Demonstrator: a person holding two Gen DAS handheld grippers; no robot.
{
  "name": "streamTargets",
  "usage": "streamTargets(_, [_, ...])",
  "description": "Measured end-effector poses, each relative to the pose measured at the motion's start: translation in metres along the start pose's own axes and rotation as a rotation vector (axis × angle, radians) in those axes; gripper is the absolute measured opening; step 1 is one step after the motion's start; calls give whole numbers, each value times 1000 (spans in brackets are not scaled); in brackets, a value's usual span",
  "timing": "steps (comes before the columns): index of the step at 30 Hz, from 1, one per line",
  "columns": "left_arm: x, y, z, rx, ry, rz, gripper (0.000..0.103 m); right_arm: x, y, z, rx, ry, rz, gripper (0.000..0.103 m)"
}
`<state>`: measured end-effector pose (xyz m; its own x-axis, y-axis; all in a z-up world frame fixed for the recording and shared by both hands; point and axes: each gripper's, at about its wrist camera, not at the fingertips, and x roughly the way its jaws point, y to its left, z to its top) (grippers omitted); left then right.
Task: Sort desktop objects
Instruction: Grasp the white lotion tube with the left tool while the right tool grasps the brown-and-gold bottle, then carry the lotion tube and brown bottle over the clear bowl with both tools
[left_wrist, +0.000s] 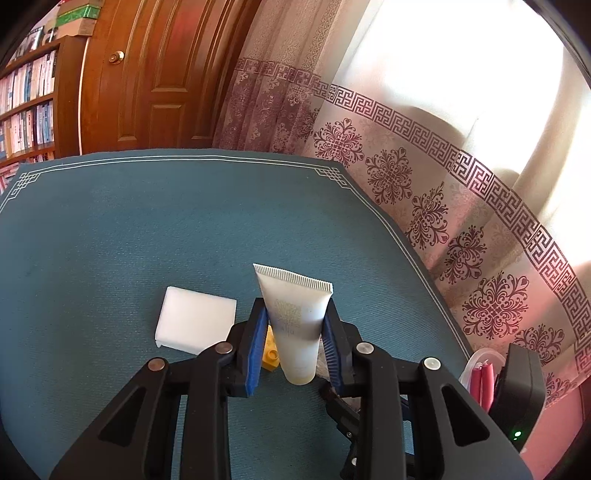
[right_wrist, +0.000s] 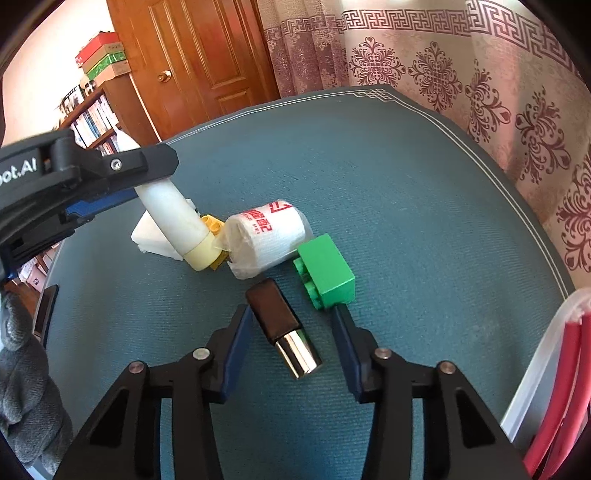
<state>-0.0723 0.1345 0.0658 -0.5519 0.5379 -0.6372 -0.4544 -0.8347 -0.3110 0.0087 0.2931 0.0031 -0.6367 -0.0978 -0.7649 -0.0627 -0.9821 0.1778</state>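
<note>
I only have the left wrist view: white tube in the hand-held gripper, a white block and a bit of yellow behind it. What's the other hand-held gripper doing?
Observer: The right hand-held gripper straddles a brown and silver lipstick lying on the mat; its pads aren't touching it.
Operator: Anything else near it?
Observer: A green brick lies just beyond its right finger.
Operator: And that yellow bit?
Observer: It's a yellow brick, wedged between the tube's cap and a wrapped white roll with red print.
</note>
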Motion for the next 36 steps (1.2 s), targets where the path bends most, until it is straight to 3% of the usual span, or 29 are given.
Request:
streamTargets(6, [-5,-3,1,13,-8,-15,31,-3,6,-5,-22,7,1,25])
streamTargets(20, [-28,-17,4,36,-48,-82,31,-50,1,-20,73,-47,20,24])
streamTargets(36, [-44,-80,-17,176,-36,-204,31,-110,-35,-41,183,-132,-39,24])
